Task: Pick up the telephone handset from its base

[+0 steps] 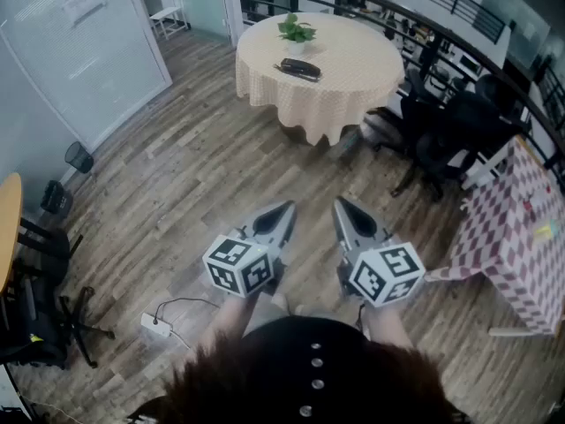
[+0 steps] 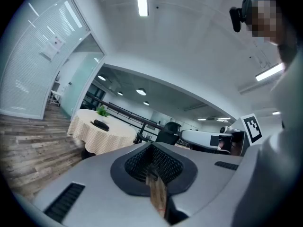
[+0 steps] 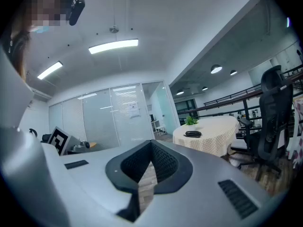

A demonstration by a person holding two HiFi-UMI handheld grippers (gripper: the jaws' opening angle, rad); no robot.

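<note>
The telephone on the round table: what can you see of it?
The telephone is a dark, low, oblong shape lying flat on the checked cloth that drapes the round table, close to a small potted plant. From this far, handset and base cannot be told apart, and no cord shows. Nothing but the cloth seems to touch it.

Ahead of me a round table (image 1: pixel 353 78) in a pale checked cloth carries a small potted plant (image 1: pixel 296 29), black office chairs (image 1: pixel 441 140) crowd its right, and a white power strip (image 1: pixel 156 325) lies on the wood floor (image 1: pixel 203 175) at my left.
</note>
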